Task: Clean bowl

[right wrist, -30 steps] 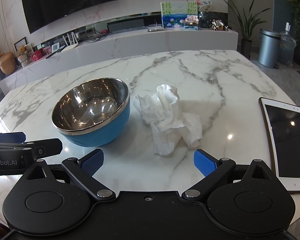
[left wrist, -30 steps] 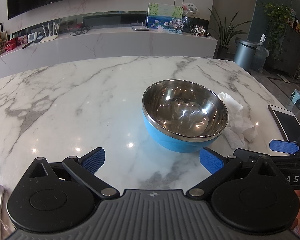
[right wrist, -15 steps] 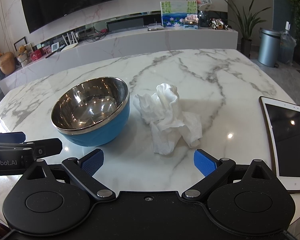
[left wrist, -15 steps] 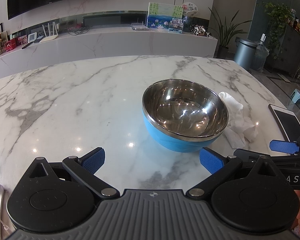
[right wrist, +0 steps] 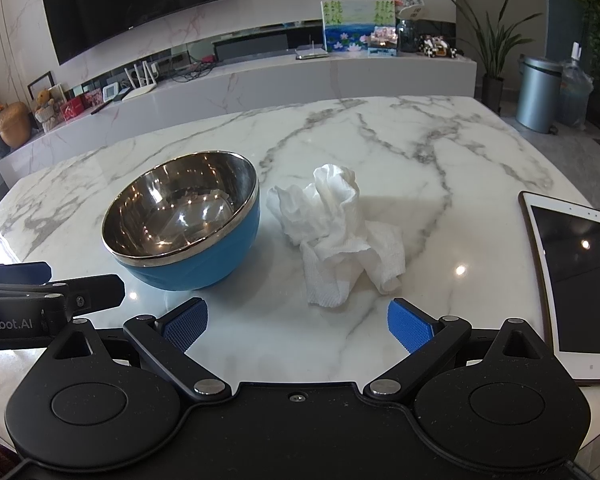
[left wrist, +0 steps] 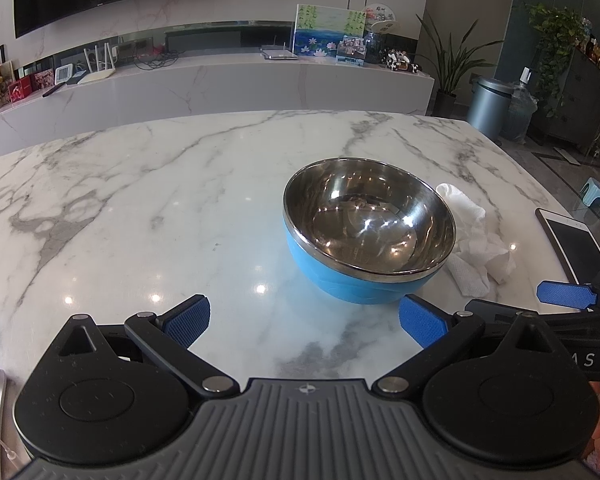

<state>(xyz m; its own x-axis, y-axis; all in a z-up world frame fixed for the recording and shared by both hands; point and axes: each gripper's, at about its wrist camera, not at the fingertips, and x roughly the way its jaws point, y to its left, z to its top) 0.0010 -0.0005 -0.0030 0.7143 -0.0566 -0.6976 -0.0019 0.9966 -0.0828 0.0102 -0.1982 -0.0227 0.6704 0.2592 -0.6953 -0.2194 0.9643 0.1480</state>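
Both tongs released, holding nothing: left gripper (left wrist: pixel 304 316) and right gripper (right wrist: pixel 298 324) hover low over the marble table (left wrist: pixel 140 200) at its near edge. Just past the right one, dead ahead and slightly right of centre, lies the crumpled paper towel (right wrist: pixel 340 232); the blue steel-lined bowl (left wrist: pixel 368 228) sits upright ahead-right of the left gripper, towel just beside its far-right side. Right is nearer the towel, left nearer the bowl; bowl interior looks shiny, but cleanliness can't be judged here.
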